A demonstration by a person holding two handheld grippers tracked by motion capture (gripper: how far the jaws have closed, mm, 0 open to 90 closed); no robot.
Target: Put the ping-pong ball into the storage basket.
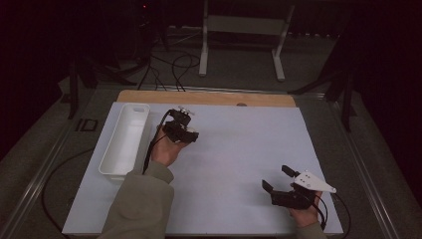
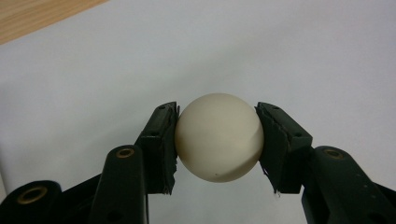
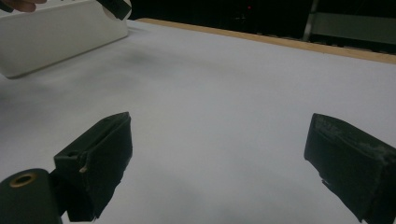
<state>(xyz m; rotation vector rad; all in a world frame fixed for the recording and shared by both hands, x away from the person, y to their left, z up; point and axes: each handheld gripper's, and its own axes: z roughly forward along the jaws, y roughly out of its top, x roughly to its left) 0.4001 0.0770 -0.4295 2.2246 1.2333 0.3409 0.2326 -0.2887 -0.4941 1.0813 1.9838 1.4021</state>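
Note:
A cream-white ball (image 2: 218,136) sits between the two black pads of my left gripper (image 2: 217,114), which is shut on it from both sides just above the white table sheet. In the high view my left gripper (image 1: 181,128) is held near the back left of the sheet, right beside the white tray. My right gripper (image 1: 276,178) rests near the front right corner with its jaws wide apart. Nothing lies between the right gripper's pads (image 3: 100,154), just bare sheet.
A long white tray (image 1: 124,139) lies along the left side of the white sheet (image 1: 239,149); its wall (image 3: 56,32) also faces the right gripper view. A wooden strip (image 1: 209,97) borders the far edge. Cables and a metal stand are on the floor beyond.

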